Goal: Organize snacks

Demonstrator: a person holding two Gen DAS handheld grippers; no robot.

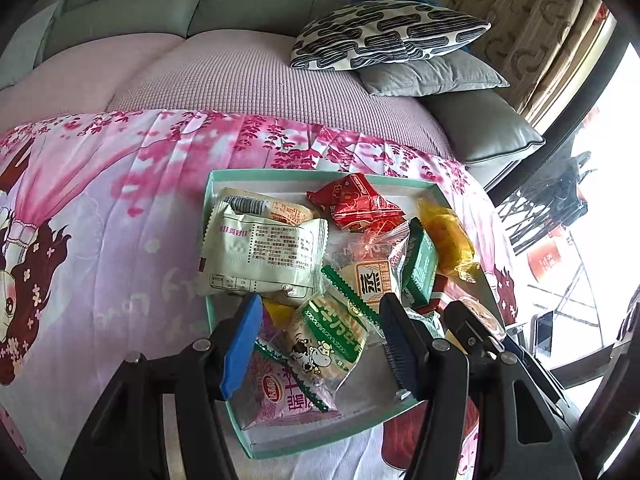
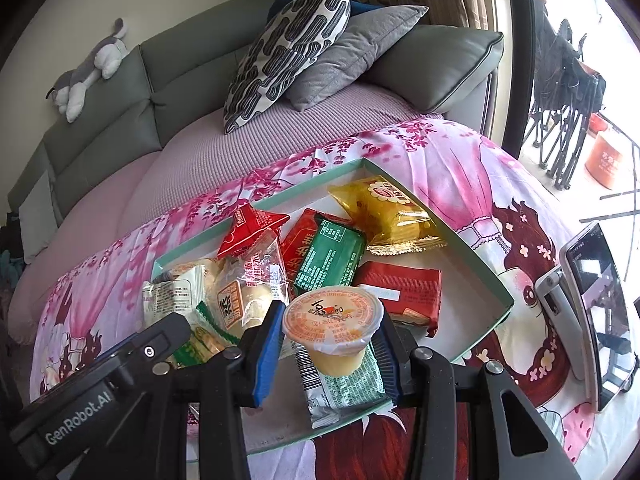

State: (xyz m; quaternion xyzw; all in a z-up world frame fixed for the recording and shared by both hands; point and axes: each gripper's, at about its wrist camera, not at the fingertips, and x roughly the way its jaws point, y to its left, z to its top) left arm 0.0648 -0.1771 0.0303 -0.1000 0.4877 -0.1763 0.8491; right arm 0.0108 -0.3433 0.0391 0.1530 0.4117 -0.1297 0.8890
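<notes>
A shallow teal-rimmed box [image 1: 320, 175] lies on a pink floral cloth and holds several snack packets. My left gripper [image 1: 320, 344] is open over its near end, its blue fingers on either side of a green-and-white cow-print cracker pack [image 1: 328, 340], not gripping it. My right gripper [image 2: 326, 344] is shut on an orange jelly cup [image 2: 333, 322], held just above the box [image 2: 472, 256]. In the box are a yellow packet [image 2: 394, 210], a green packet [image 2: 330, 258], red packets [image 2: 404, 288] and a white packet [image 1: 264, 256].
The cloth [image 1: 100, 240] covers a sofa seat. Patterned and grey cushions [image 1: 384, 36] lie at the back. A phone on a stand [image 2: 596, 312] is to the right of the box. A plush toy [image 2: 90, 68] lies on the sofa back. A window is at right.
</notes>
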